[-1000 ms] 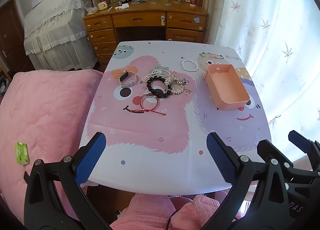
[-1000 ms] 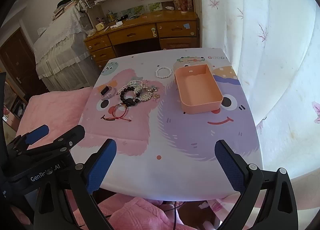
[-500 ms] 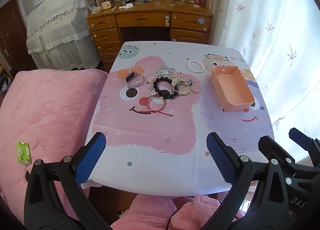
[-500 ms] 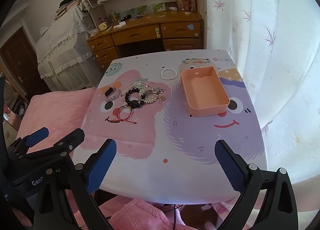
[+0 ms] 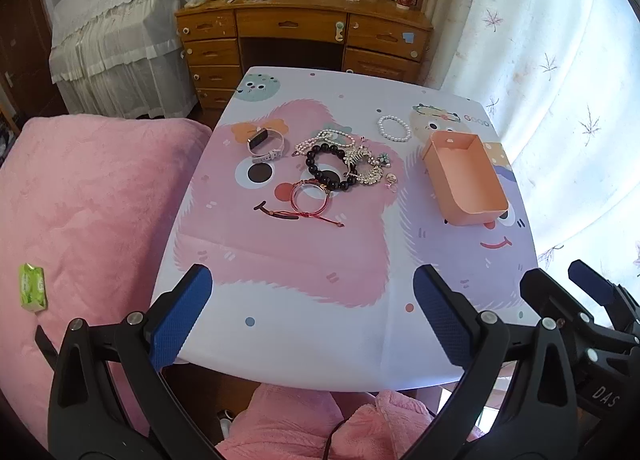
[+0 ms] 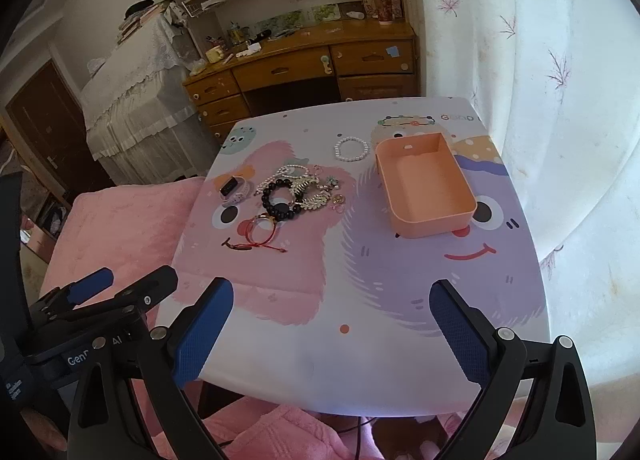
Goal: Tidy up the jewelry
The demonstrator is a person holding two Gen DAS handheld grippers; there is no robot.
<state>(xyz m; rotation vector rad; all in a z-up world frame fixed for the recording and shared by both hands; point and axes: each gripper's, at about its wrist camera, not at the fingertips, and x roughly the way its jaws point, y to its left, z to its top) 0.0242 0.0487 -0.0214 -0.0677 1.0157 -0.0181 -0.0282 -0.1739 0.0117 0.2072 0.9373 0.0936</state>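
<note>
A heap of jewelry lies mid-table: a black bead bracelet [image 5: 329, 173] [image 6: 279, 199], a red cord bracelet [image 5: 309, 196] [image 6: 261, 231], silver chains [image 5: 365, 166] [image 6: 310, 192] and a smartwatch [image 5: 265, 144] [image 6: 235, 189]. A white pearl bracelet [image 5: 394, 128] [image 6: 351, 148] lies apart, near an empty orange tray [image 5: 464, 177] [image 6: 426, 184]. My left gripper [image 5: 312, 312] is open and empty over the near table edge. My right gripper [image 6: 330, 324] is open and empty beside it, also seen in the left wrist view [image 5: 560, 300].
The table [image 5: 320, 300] has a cartoon-print cover. A pink quilt [image 5: 80, 200] with a green packet [image 5: 32, 286] lies left. A wooden desk [image 5: 304, 28] stands behind the table, a curtain [image 6: 560, 100] hangs right.
Both grippers have drawn closer to the table and lowered slightly; the jewelry and tray look larger. Both stay open. Nothing on the table moved.
</note>
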